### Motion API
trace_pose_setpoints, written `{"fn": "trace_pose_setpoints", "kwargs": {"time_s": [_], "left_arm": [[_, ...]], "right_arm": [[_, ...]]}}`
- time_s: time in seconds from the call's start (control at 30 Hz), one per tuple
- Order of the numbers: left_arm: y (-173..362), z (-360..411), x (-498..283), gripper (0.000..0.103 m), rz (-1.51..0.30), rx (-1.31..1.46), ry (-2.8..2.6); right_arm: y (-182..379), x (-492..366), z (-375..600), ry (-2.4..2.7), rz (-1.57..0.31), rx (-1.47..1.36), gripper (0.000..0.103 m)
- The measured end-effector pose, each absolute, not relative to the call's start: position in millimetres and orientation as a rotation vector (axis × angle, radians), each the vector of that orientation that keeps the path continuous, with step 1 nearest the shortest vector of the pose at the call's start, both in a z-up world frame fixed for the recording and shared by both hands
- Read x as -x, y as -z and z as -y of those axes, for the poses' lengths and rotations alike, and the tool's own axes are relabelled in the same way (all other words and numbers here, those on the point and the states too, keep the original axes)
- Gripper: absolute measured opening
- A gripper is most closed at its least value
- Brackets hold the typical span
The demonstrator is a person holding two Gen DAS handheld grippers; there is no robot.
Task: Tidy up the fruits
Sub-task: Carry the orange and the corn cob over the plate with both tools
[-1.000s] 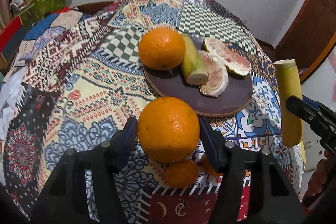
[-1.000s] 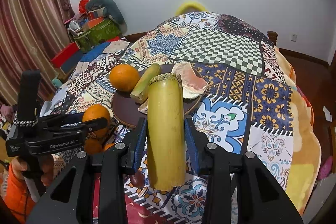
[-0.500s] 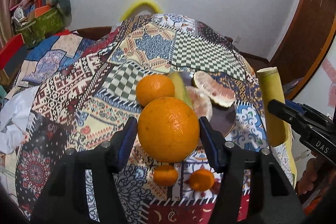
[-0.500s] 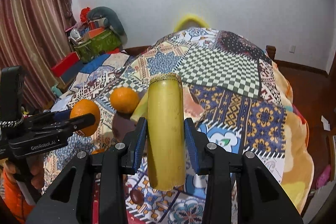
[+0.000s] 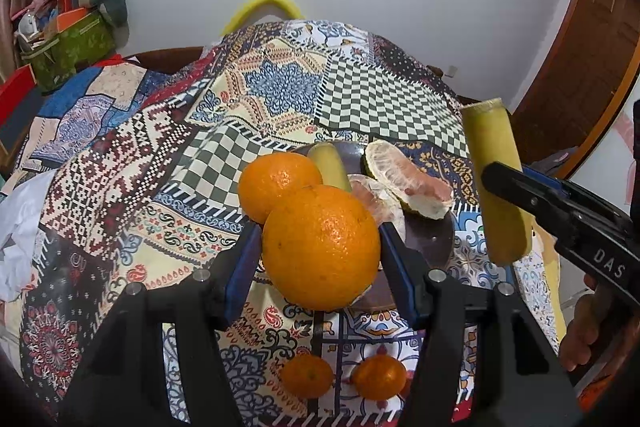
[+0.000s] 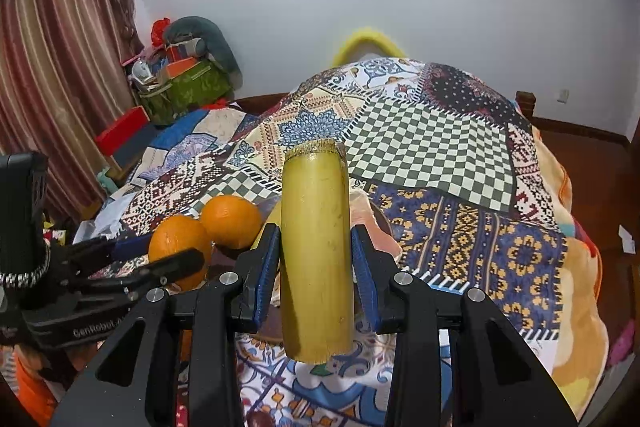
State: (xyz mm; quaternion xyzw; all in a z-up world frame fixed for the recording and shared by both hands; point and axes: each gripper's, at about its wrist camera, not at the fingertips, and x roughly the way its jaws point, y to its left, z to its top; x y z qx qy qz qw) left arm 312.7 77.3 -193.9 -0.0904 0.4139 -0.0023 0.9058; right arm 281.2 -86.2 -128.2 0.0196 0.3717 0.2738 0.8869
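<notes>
Nearest the left wrist camera, the left gripper is clamped on a large orange, both blue pads pressed against its sides. Over the last second the gripper has risen and then moved forward: the orange now hangs over the near rim of the dark plate, where earlier it was short of the plate. Two small tangerines lie on the patterned cloth below the fingers, apart from the plate.

In the right wrist view, the right gripper is closed on a sugarcane section, held upright with both cut ends clear of the jaws. It has also been lifted in that interval and is now carried beside the plate's right edge.

Farther back, the plate holds a second orange, a second cane piece and two pomelo segments.

Judgement: both fruits are in transport toward the plate; release onto its bare near area is the next step. The round orange may roll when released.
</notes>
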Motion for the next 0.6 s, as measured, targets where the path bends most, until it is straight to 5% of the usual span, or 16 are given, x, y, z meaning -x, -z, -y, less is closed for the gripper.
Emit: {"fn": "trace_pose_setpoints", "kwargs": {"time_s": [0.6], "left_arm": [[212,-72,-332,0.059,-0.856,0.191,0.020]], "right_arm": [[170,-305,65,-0.579,-0.887,-0.015,0.033]]}}
